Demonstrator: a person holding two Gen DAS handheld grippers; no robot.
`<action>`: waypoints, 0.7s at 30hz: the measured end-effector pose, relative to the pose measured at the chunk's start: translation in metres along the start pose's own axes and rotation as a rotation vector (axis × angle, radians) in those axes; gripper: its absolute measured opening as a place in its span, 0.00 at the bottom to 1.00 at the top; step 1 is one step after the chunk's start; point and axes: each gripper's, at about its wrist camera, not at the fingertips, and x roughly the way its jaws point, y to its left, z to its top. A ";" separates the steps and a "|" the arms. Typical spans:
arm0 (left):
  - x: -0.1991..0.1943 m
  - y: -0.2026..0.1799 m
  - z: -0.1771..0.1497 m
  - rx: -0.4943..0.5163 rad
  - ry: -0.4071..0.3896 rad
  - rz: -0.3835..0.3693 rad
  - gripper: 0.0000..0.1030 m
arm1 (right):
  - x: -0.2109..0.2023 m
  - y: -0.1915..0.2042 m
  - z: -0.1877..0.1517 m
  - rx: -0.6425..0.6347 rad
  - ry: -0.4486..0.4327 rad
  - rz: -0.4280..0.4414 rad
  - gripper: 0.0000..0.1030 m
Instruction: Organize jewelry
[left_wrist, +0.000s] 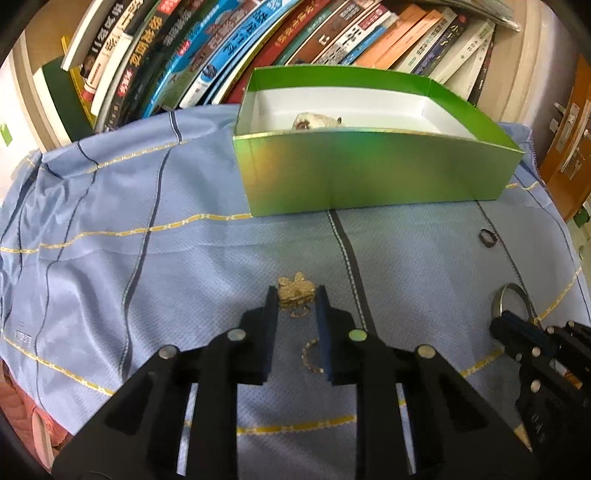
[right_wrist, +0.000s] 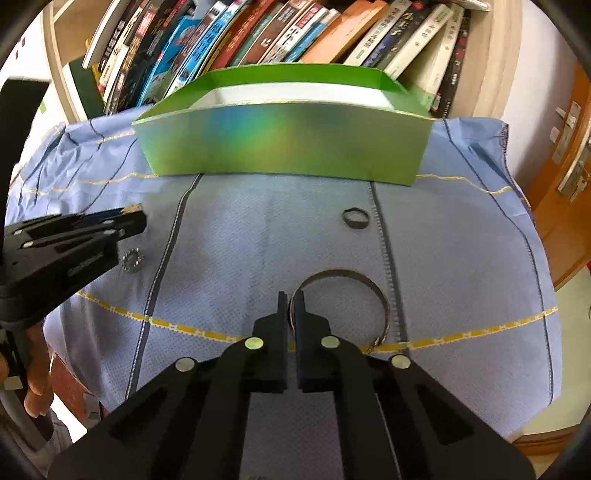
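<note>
Left wrist view: the left gripper (left_wrist: 296, 295) sits at lower centre of the frame, its jaws drawn in on a gold brooch (left_wrist: 295, 288), the pads pressing its two sides. The brooch lies on the blue cloth (left_wrist: 110, 258). A gold chain piece (left_wrist: 310, 356) lies on the cloth lower in the frame, between the two fingers and behind their tips. At the lower right edge the right gripper (left_wrist: 511, 319) is seen from the side, closed on the rim of a silver bangle (left_wrist: 511, 295). A small dark ring (left_wrist: 488, 238) lies on the cloth at right of centre, apart from both tools.

Right wrist view: the right gripper (right_wrist: 292, 299) occupies lower centre, jaws nearly together and clamped on the near left edge of the bangle (right_wrist: 369, 284), which otherwise rests flat on the cloth (right_wrist: 258, 240). The dark ring (right_wrist: 355, 218) lies above it in the frame, between the bangle and the green box (right_wrist: 284, 144). The left gripper (right_wrist: 135, 216) enters from the left edge. A small round toothed ornament (right_wrist: 132, 260) lies just below its fingers.

The green box (left_wrist: 369, 170) stands open at upper centre in both views, in front of a row of books (left_wrist: 221, 48). A pale item (left_wrist: 317, 121) lies inside it; its kind cannot be determined.
</note>
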 end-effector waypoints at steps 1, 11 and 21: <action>-0.004 -0.001 0.000 0.003 -0.007 0.000 0.20 | -0.004 -0.003 0.001 0.008 -0.010 0.000 0.03; -0.022 -0.004 -0.002 0.009 -0.041 -0.009 0.20 | -0.014 -0.011 0.011 0.006 -0.034 -0.028 0.03; -0.062 0.006 0.053 -0.006 -0.211 -0.003 0.20 | -0.071 -0.007 0.089 -0.036 -0.290 -0.089 0.03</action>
